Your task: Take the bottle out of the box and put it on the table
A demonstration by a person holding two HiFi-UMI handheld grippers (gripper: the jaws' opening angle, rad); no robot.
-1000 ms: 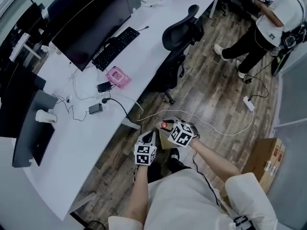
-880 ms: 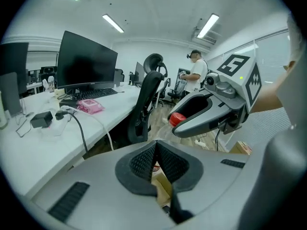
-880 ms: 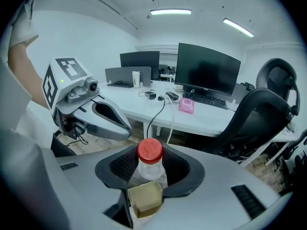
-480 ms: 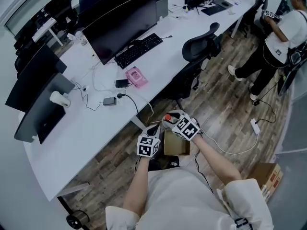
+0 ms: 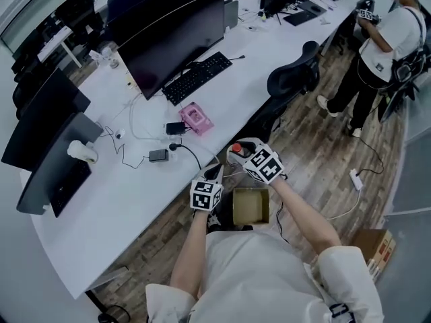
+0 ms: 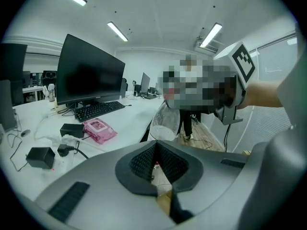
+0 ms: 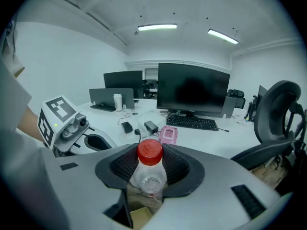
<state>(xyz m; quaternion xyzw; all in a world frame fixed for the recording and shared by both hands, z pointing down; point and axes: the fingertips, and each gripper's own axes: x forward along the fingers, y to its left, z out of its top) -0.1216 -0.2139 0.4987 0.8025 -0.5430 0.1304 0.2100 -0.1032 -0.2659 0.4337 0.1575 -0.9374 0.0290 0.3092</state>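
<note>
Red-capped bottle (image 7: pixel 150 174) in right hand-held gripper (image 7: pixel 151 166) — clear of the box (image 5: pixel 250 207)

bottle (image 7: pixel 150 175) bottom hidden behind right tongs (image 7: pixel 151 166)

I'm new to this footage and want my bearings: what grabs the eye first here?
The clear plastic bottle with a red cap stands out, gripped in the right tool. Nearer the person, an open brown cardboard box sits on the wooden floor beside the long white desk carrying black monitors.
</note>
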